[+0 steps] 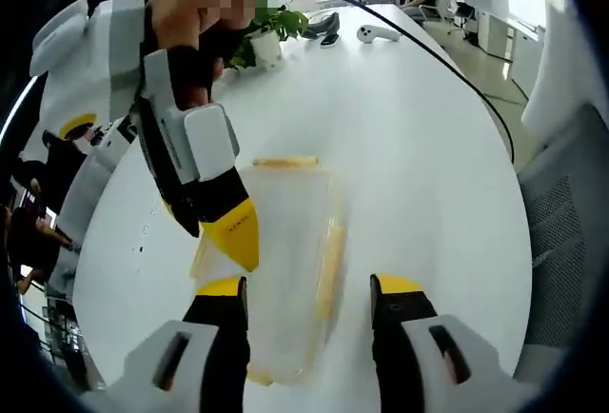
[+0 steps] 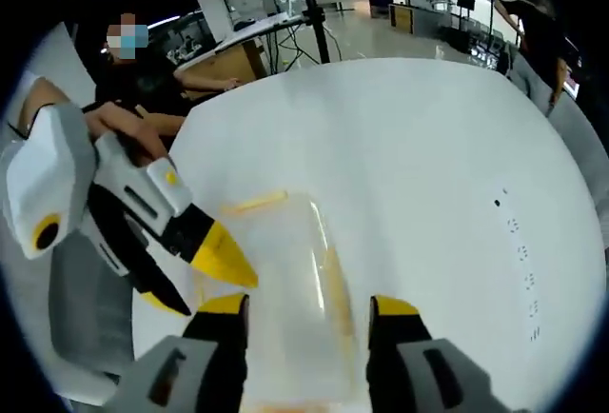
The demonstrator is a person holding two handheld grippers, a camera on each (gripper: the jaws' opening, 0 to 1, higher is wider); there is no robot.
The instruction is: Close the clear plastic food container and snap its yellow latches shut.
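Now both sets of jaws are standing open: the left gripper [image 1: 309,294] and right gripper [image 2: 306,310] are straddling the clear container [image 1: 285,261] on the white table [image 1: 409,147], lid seemingly on. Judging by that, latching is beginning; next, press a yellow latch [image 1: 331,261] down. A potted plant [image 1: 266,37] is sitting well apart, blocking nothing.

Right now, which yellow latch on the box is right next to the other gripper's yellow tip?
In the left gripper view, the latch on the clear container's left long side, beside the right gripper's tip. The opposite latch and far-end latch have nothing near.
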